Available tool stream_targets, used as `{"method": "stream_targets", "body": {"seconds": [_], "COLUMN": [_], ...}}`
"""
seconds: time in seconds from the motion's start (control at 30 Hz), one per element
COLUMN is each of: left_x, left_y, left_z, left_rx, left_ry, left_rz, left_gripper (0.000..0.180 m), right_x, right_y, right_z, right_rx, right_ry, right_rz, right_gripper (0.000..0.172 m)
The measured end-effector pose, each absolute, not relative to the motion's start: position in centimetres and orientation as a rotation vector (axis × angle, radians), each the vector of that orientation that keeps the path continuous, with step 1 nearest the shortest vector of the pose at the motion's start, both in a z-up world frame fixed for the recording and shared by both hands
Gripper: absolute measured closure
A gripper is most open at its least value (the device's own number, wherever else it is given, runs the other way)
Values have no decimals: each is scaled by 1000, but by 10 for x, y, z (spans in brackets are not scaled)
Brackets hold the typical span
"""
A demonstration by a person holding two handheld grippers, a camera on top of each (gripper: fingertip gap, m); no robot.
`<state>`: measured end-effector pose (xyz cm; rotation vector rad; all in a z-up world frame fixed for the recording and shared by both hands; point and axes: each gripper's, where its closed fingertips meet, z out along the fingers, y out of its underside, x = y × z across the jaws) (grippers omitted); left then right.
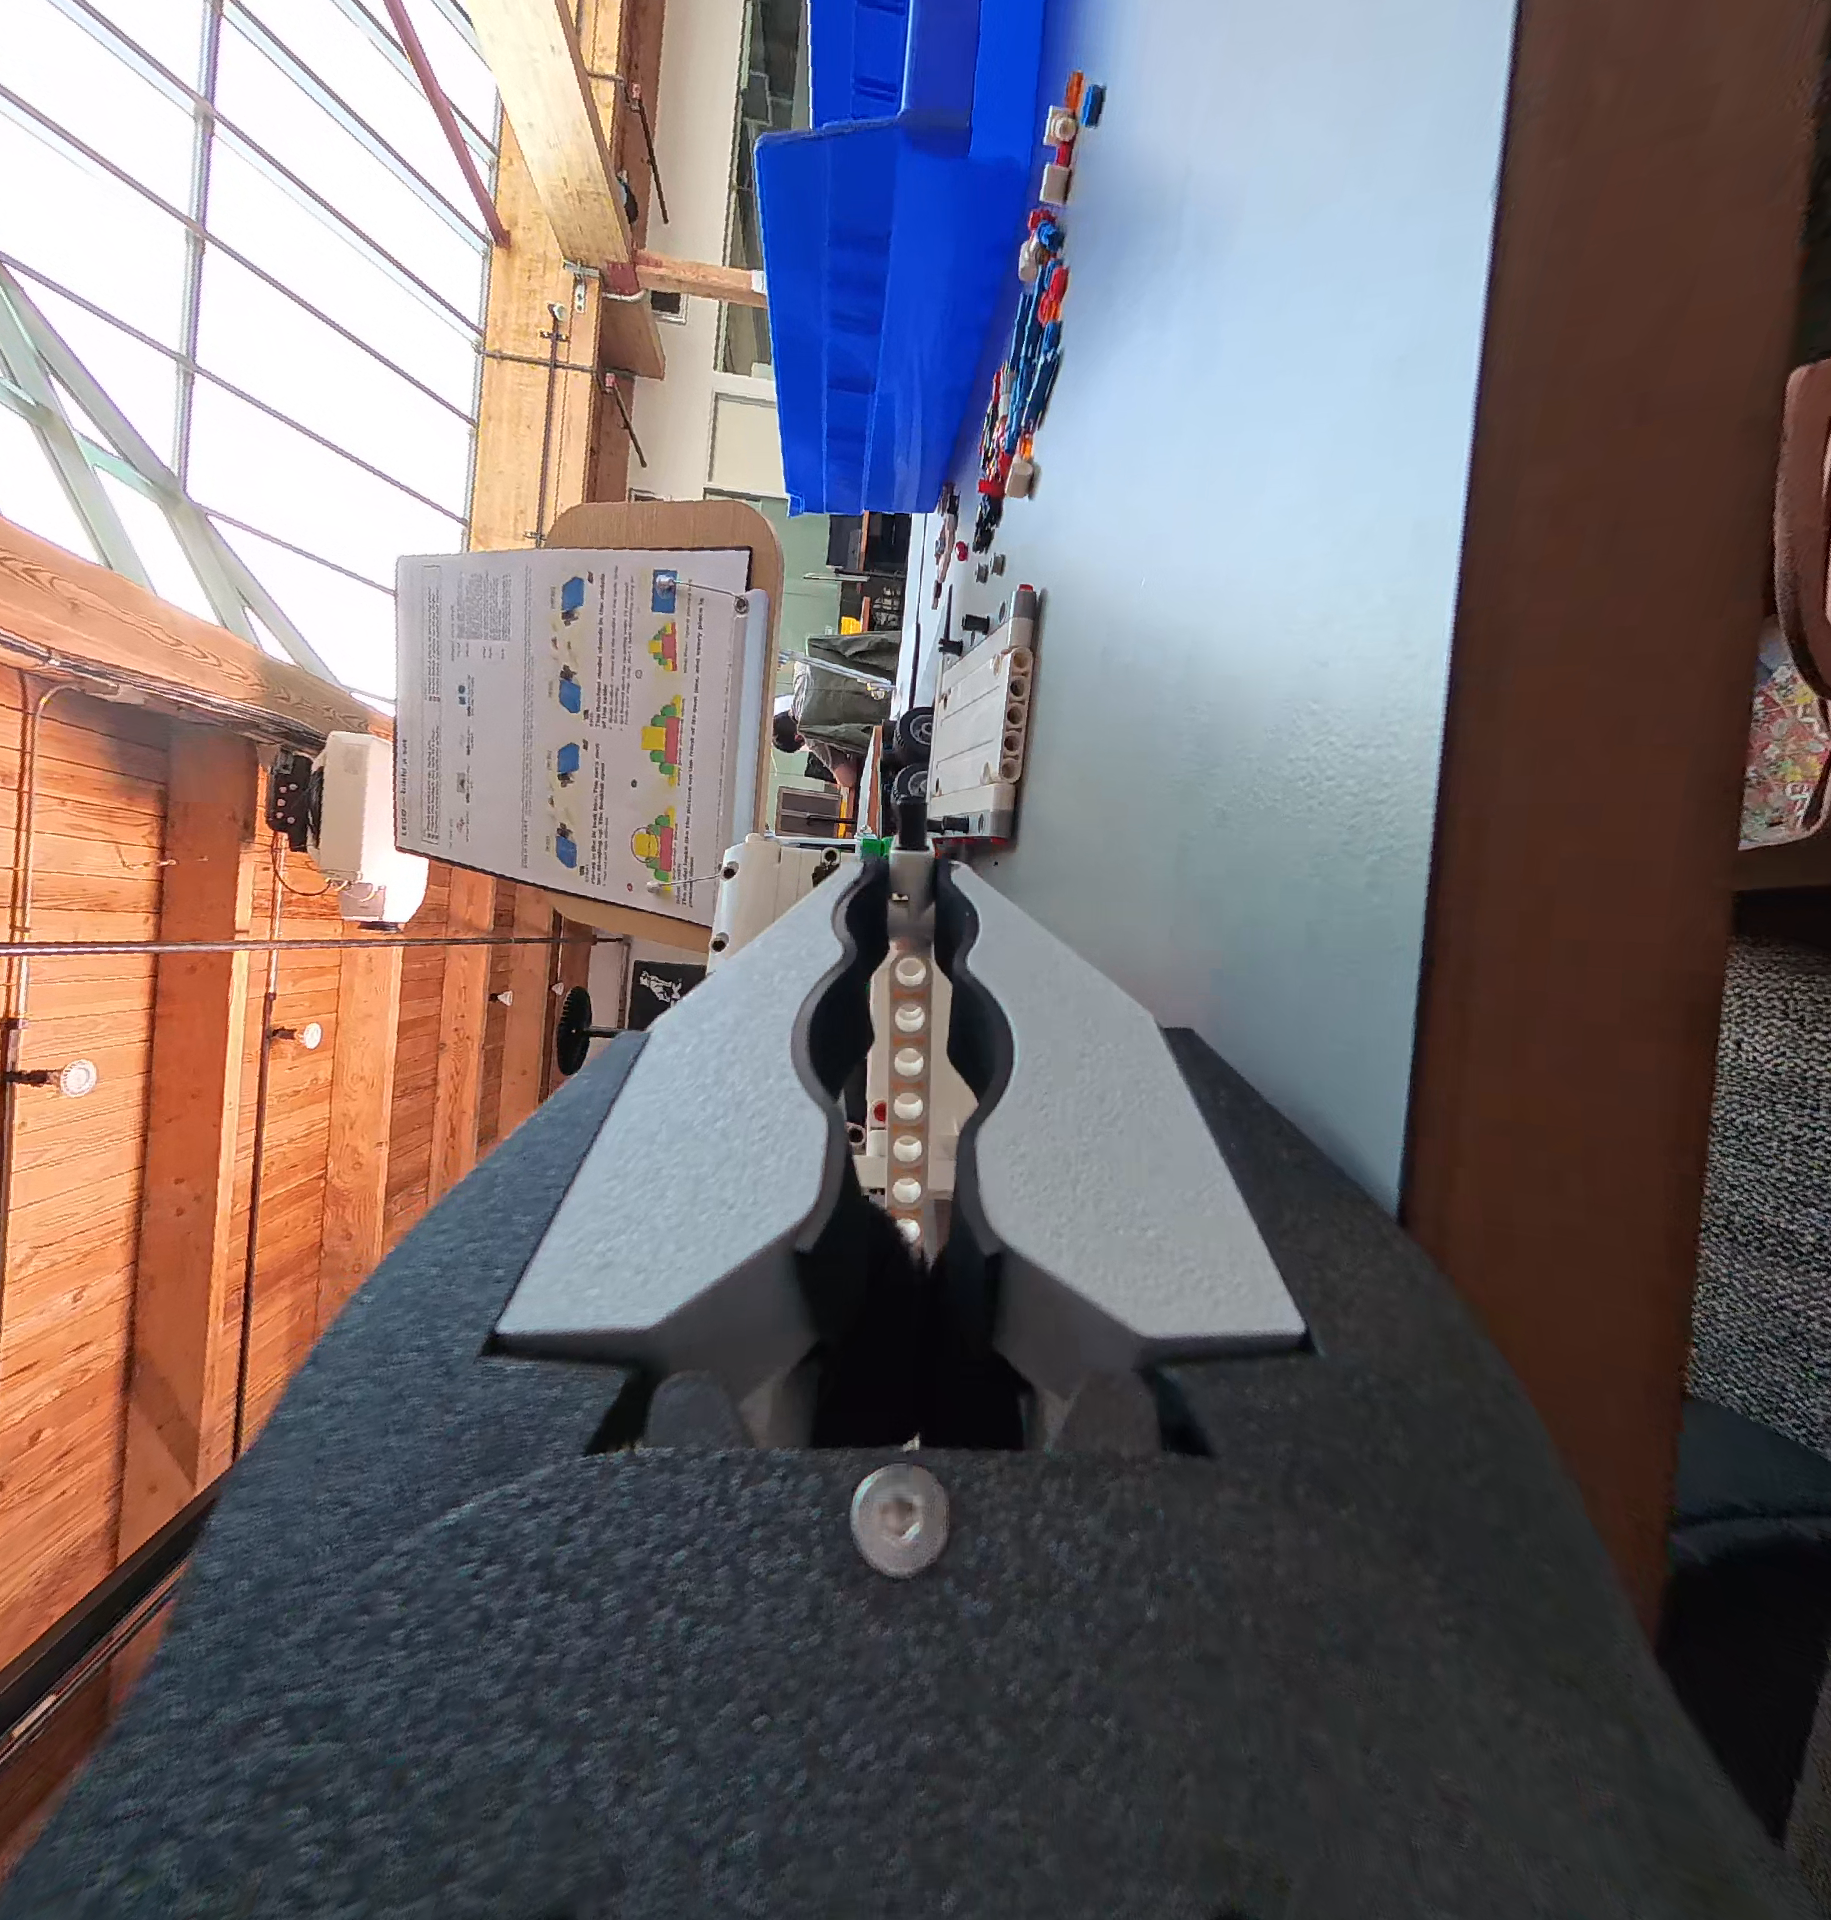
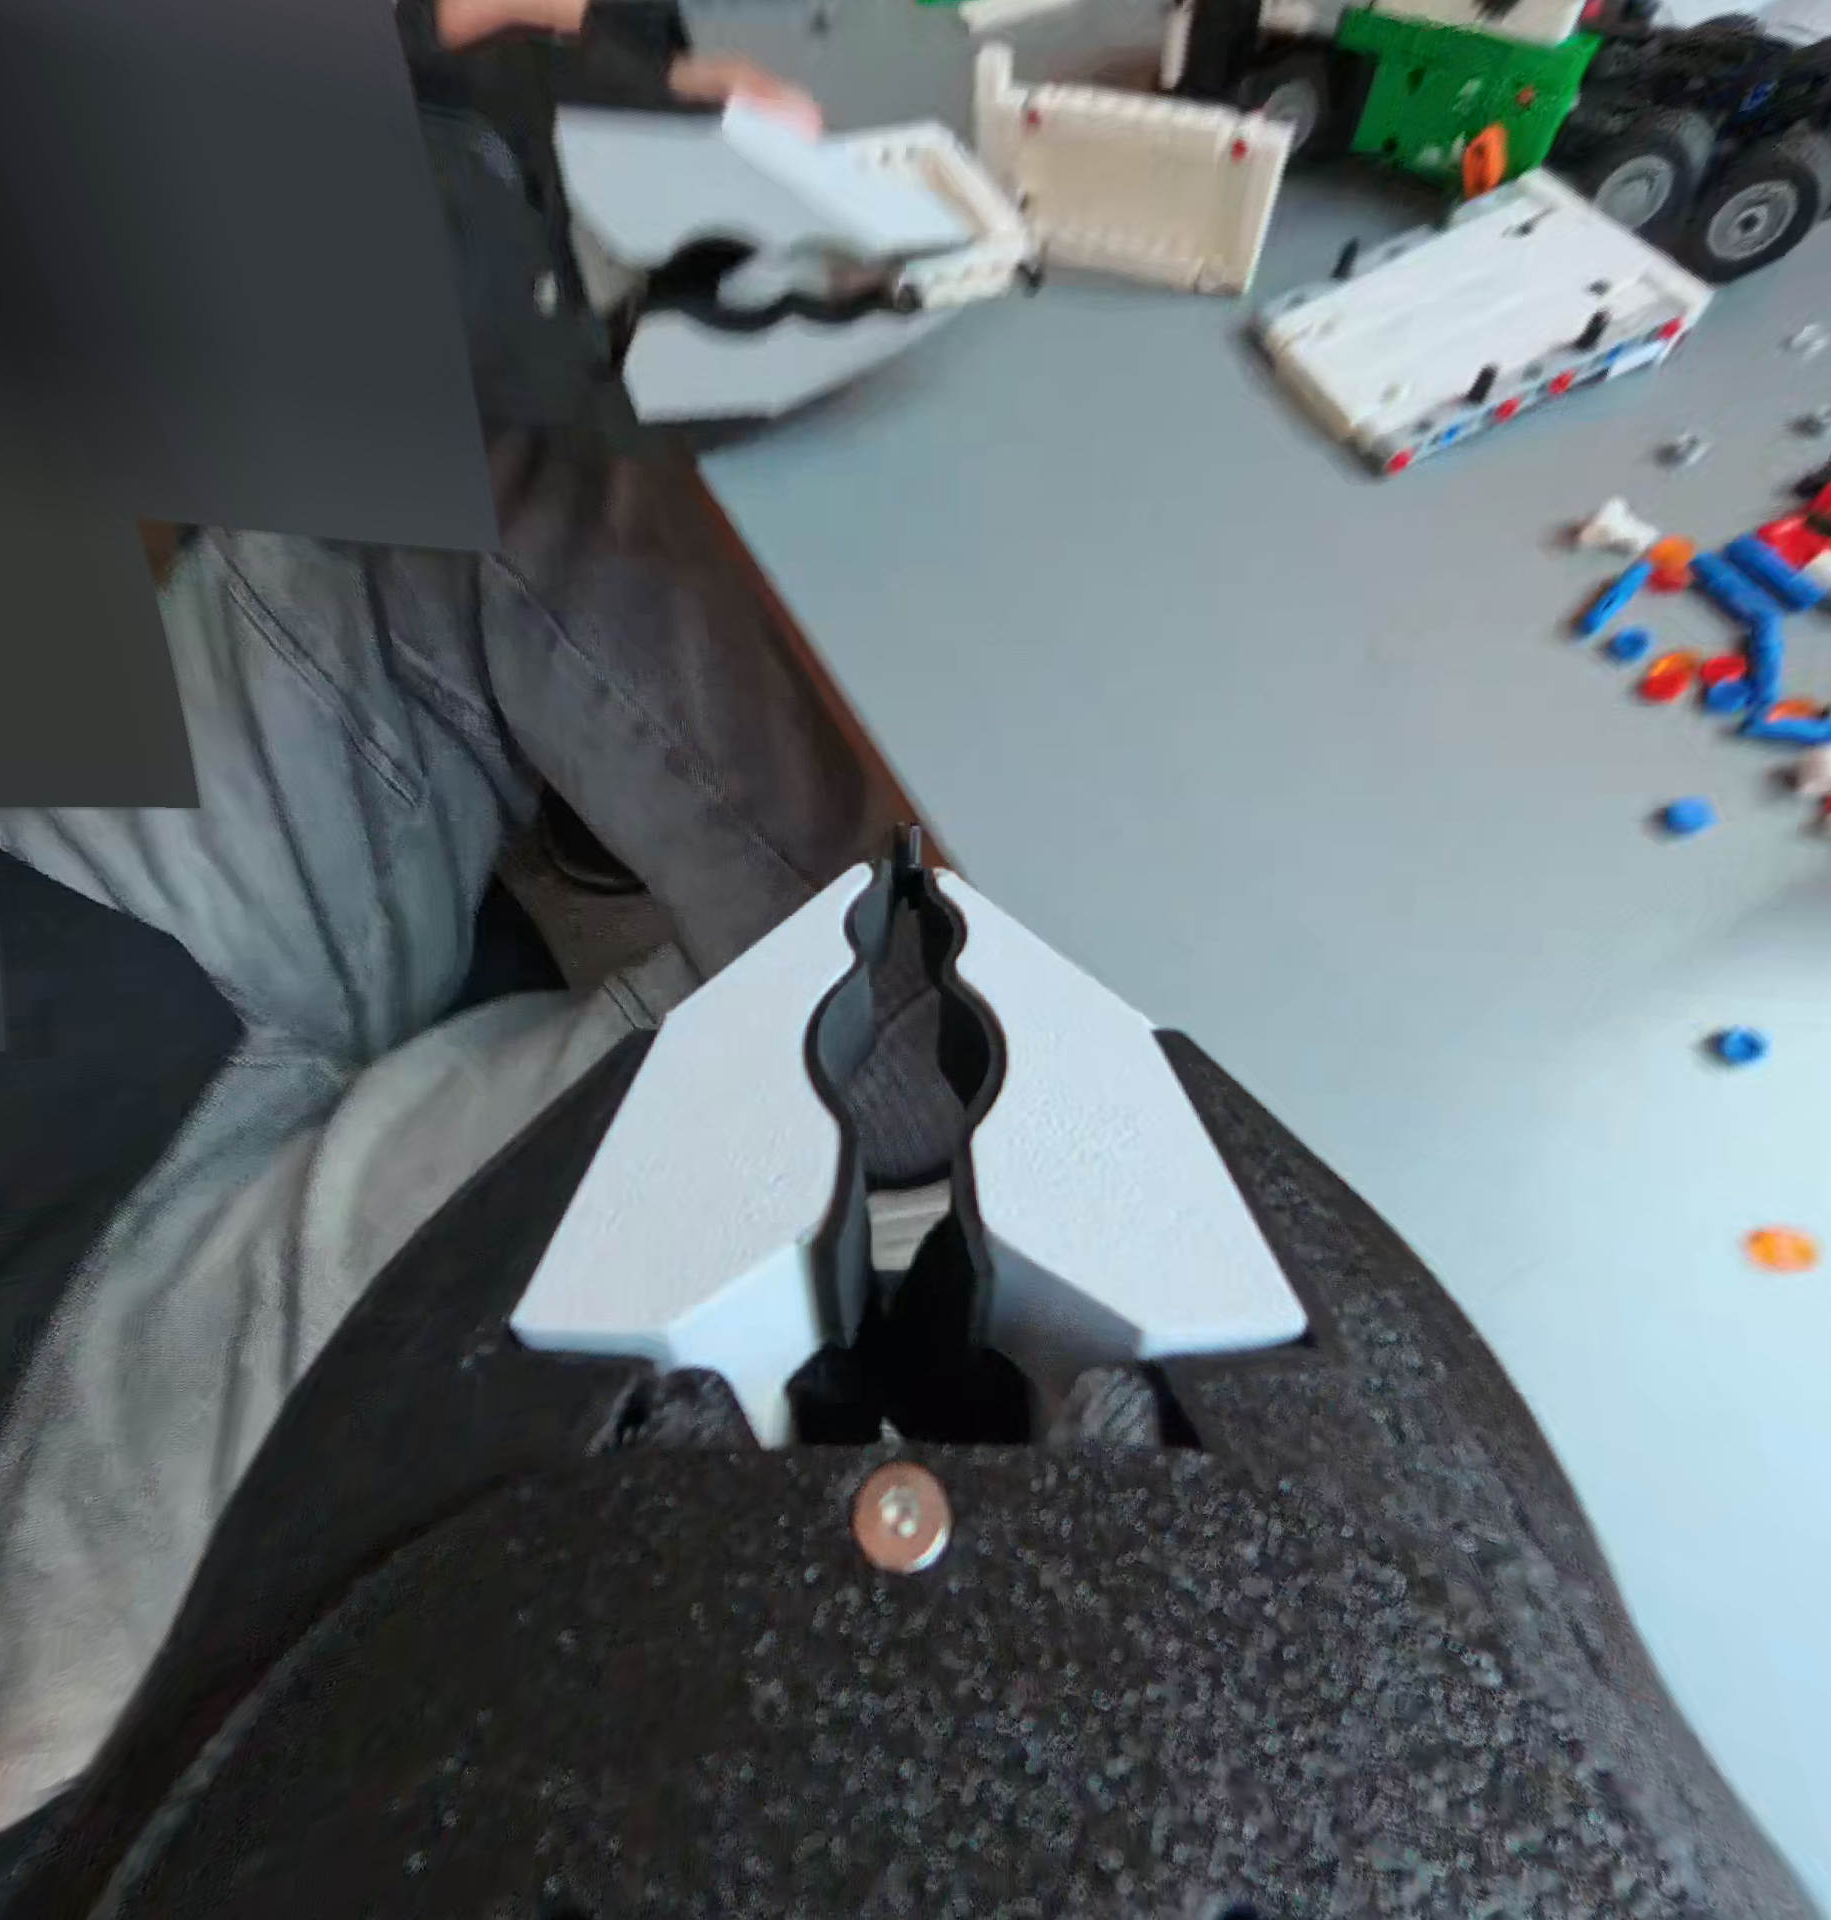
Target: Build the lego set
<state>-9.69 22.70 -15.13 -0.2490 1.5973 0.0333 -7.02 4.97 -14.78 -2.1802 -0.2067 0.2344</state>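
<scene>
Item 1. The left gripper (image 1: 912, 878) was recorded closed on a long white perforated plastic beam (image 1: 909, 1060), both dark pads pressed to its sides; a short black pin (image 1: 910, 821) was seated in the beam's far end, projecting beyond the fingertips.

Item 2. The right gripper (image 2: 906, 883) was recorded nearly closed, a small black peg (image 2: 907, 847) pinched at its very tips, above the edge of the grey table (image 2: 1202, 727).

Item 3. Beyond the held beam, a white panel assembly with a row of holes (image 1: 978, 717) was noted lying on the table, black wheels (image 1: 913, 738) beside it. A green and white model truck (image 2: 1451, 94) and a white ribbed wall section (image 2: 1129, 197) were logged farther off. Loose red, blue and orange small parts (image 2: 1742, 644) lay scattered; blue plastic bins (image 1: 890, 291) and a printed instruction sheet (image 1: 568, 727) stood behind.

Progress. A partly built state was judged: sub-assemblies were apart, many pieces loose, the peg not yet fitted anywhere.

Obscured. The beam's near end was lost in the gripper's shadow. The right view was blurred; the peg's exact form could not be settled. The truck was cut off at the frame edge.
</scene>
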Motion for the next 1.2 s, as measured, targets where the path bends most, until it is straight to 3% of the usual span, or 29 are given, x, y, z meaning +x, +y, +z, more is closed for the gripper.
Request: {"method": "stream_targets", "body": {"seconds": [0.03, 0.13, 0.3, 0.4, 0.6, 0.77, 1.2], "left_x": [-97, -99, -108, -115, -124, -123, -115], "left_y": [227, 227, 216, 200, 184, 181, 179], "left_z": [-151, -152, -141, -134, -102, -105, -121], "left_rx": [-248, -247, -136, -133, -259, -140, -200], "left_ry": [1597, 1603, 1516, 1515, 1516, 1518, 1586], "left_rz": [34, 33, 46, -64, -276, -221, -227], "left_gripper": [174, 174, 174, 174, 174, 175, 174], "right_x": [-55, -4, -26, -58, -137, -139, -135], "right_y": [69, 110, 133, 132, 154, 165, 163], "right_z": [-128, -112, -92, -78, -89, -101, -124], "right_rx": [-2170, -2158, -1752, -1562, -1731, -1831, -1891], "right_ry": [-164, -88, 253, 309, 28, 2, 8], "right_rz": [251, 187, 843, 1024, 619, 434, 422], "right_gripper": [169, 169, 168, 169, 168, 169, 169]}}
